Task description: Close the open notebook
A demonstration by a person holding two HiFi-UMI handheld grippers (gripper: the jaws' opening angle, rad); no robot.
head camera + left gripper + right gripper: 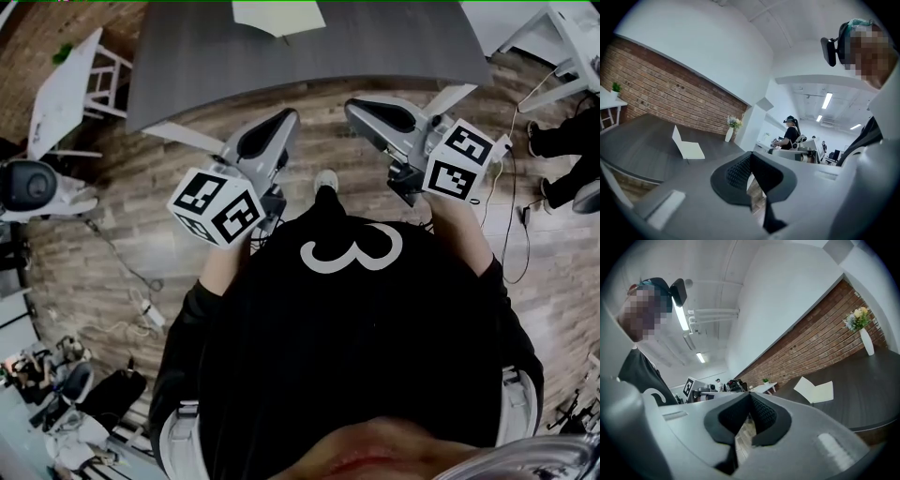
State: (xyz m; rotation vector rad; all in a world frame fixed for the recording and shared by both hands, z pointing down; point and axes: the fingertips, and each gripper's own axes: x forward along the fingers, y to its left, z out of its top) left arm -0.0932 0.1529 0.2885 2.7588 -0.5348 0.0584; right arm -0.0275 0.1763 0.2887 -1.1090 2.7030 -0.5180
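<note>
Lying half-open, white notebook on table

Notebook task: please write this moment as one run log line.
stage: before contact | notebook: open on table, untouched | left gripper: shut, empty, short of table | right gripper: shut, empty, short of table

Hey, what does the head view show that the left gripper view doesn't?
Only the head view: the white 3 on the wearer's black shirt, and cables on the floor. Only the left gripper view: the brick wall, a vase of flowers and a standing person far behind. Both: the grey table, the open notebook lying on it untouched, and the left hand-held gripper, shut and empty.
</note>
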